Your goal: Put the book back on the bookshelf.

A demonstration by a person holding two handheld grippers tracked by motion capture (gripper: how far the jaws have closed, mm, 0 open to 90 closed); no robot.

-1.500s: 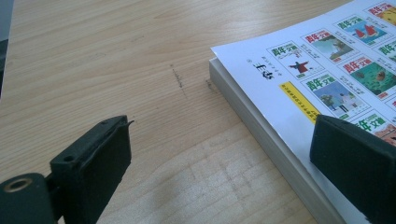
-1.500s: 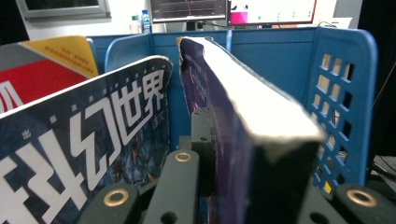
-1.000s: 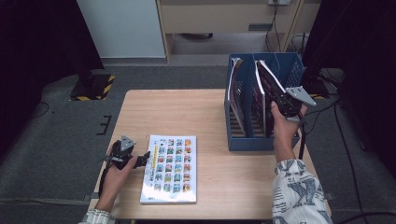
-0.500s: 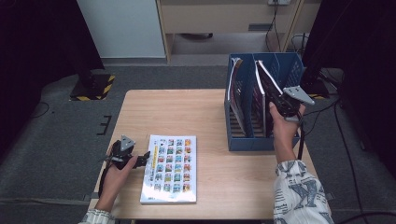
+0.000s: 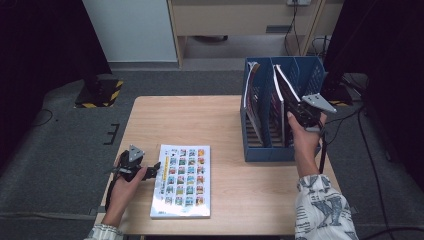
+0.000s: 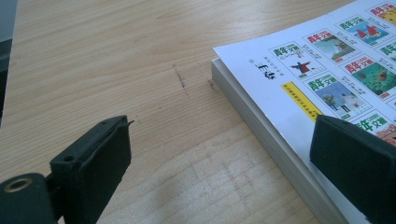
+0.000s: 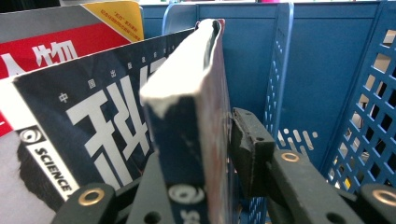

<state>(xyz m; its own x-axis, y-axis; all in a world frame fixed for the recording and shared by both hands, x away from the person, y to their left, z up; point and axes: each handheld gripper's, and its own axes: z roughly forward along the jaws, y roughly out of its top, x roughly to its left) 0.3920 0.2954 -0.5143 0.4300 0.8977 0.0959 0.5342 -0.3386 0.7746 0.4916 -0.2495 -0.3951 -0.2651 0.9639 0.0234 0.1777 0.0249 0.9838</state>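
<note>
Right gripper [image 7: 205, 154] jaws have just been opening, though its pads look to us still touching the thick dark-blue glossy magazine [image 7: 187, 116] in the blue plastic file rack [image 5: 260, 150]; released tilted, it could flop. Left gripper [image 6: 219, 168] open beside the white picture-grid book [image 6: 327, 84].

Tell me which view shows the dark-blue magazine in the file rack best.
The right gripper view: the dark-blue magazine stands close up, spine toward the camera, between the right tongs, whose jaws have just been opening. The high view shows it small, leaning in the blue file rack. The left gripper view looks at the table instead.
</note>
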